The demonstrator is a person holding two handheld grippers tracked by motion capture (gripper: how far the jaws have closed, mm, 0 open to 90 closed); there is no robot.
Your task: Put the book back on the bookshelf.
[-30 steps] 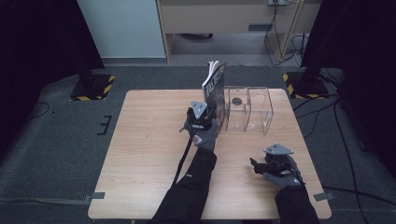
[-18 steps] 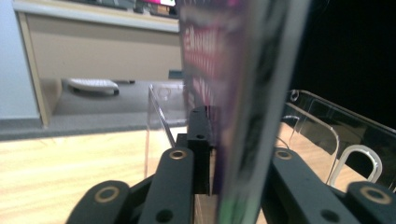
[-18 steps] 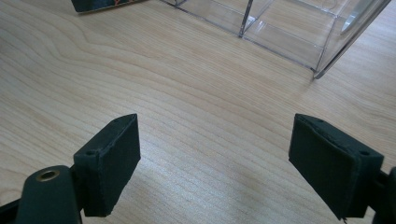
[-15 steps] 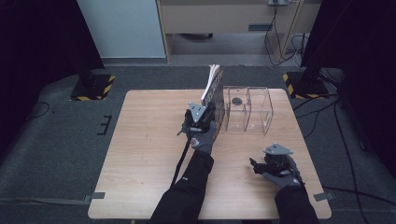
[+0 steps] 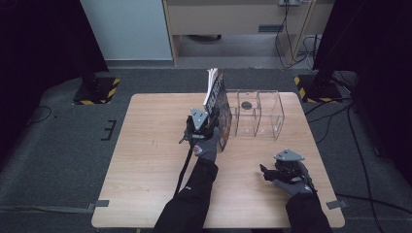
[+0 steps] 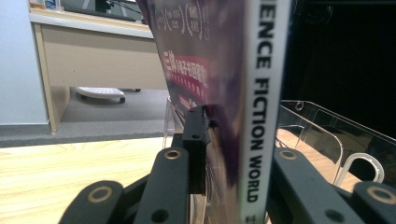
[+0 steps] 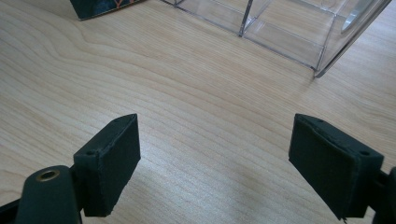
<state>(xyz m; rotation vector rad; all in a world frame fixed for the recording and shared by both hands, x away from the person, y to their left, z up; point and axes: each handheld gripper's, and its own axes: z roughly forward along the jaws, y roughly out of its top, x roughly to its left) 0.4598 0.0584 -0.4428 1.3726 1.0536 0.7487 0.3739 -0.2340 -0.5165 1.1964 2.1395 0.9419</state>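
Standing between the left fingers (image 6: pixel 194 135): book (image 6: pixel 224 93).

Upright book (image 5: pixel 219 109) and clear organizer (image 5: pixel 256 114) block far right; near tabletop (image 5: pixel 150 165) open.

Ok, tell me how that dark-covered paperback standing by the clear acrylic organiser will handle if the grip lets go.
The dark-covered paperback stands on its lower edge, tall and thin, so it would probably tip over. Its white pages fan apart at the top, suggesting a floppy soft cover. The left gripper, jaws just opening slightly, brackets its spine; the clear acrylic organiser beside it might catch a fall that way.
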